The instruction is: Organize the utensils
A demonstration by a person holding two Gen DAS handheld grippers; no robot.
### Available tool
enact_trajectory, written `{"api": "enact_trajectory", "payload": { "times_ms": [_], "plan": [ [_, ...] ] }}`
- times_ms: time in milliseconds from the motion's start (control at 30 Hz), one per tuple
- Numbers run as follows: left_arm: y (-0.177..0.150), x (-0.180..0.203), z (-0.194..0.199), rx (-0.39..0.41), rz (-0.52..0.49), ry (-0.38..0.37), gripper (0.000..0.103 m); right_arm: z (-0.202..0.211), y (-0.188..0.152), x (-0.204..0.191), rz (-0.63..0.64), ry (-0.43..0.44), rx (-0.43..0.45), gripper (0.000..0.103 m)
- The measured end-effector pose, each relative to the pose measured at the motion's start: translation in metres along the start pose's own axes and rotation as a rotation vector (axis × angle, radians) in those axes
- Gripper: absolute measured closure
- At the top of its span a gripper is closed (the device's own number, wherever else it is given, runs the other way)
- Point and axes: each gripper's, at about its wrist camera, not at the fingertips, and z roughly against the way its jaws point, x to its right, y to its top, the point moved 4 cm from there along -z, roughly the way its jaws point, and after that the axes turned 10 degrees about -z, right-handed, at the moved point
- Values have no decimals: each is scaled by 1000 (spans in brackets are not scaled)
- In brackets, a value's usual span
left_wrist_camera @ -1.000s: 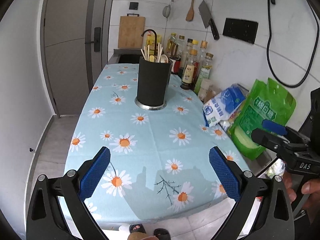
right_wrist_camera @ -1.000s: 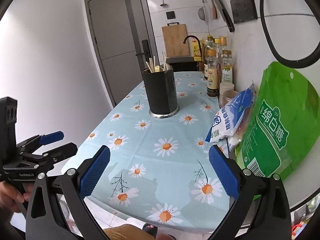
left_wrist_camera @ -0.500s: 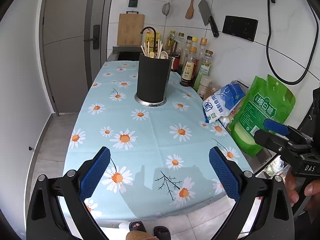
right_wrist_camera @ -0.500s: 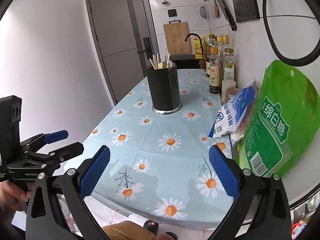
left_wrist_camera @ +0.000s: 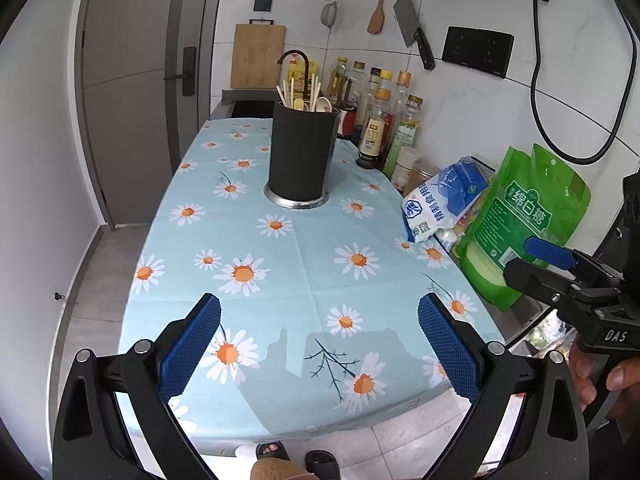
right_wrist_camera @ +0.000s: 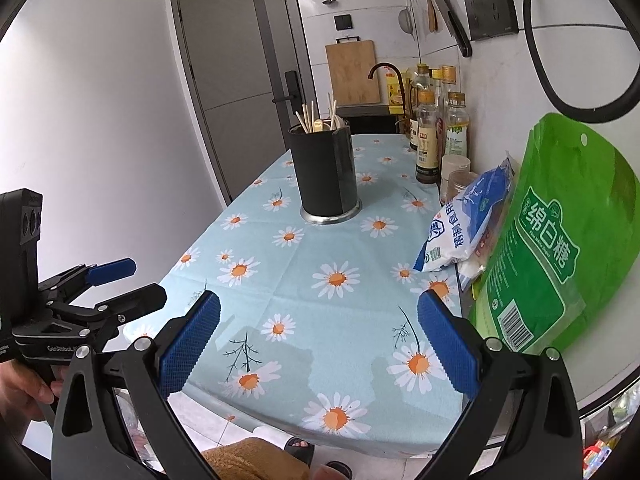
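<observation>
A black cylindrical utensil holder (left_wrist_camera: 302, 156) (right_wrist_camera: 323, 172) on a metal base stands mid-table on the daisy-print cloth (left_wrist_camera: 288, 264) (right_wrist_camera: 320, 300). Wooden chopsticks (left_wrist_camera: 286, 90) (right_wrist_camera: 306, 116) and spoon heads (left_wrist_camera: 322, 104) stick out of its top. My left gripper (left_wrist_camera: 319, 344) is open over the table's near edge, nothing between its blue pads. My right gripper (right_wrist_camera: 318, 342) is open too, above the near right part of the table, holding nothing. Each gripper shows in the other's view: the right one (left_wrist_camera: 536, 264) and the left one (right_wrist_camera: 120, 284).
A green sugar bag (left_wrist_camera: 520, 220) (right_wrist_camera: 560, 248) and a blue-white salt bag (left_wrist_camera: 440, 204) (right_wrist_camera: 464, 224) lean at the right wall. Bottles (left_wrist_camera: 376, 120) (right_wrist_camera: 432, 128) stand behind them. A cleaver (left_wrist_camera: 412, 28), spatula, strainer and cutting board (left_wrist_camera: 258, 56) hang at the back. Feet in sandals (left_wrist_camera: 296, 456) show below.
Both grippers have drawn back and risen slightly from the table, so the holder looks smaller and farther. Both stay open and hold nothing.
</observation>
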Motion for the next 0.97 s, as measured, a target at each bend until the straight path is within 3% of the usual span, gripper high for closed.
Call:
{"api": "enact_trajectory", "payload": {
  "times_ms": [967],
  "plan": [
    [-6, 14, -3, -28, -34, -18, 7, -2, -12, 5, -9, -17, -40, 5]
  ]
}}
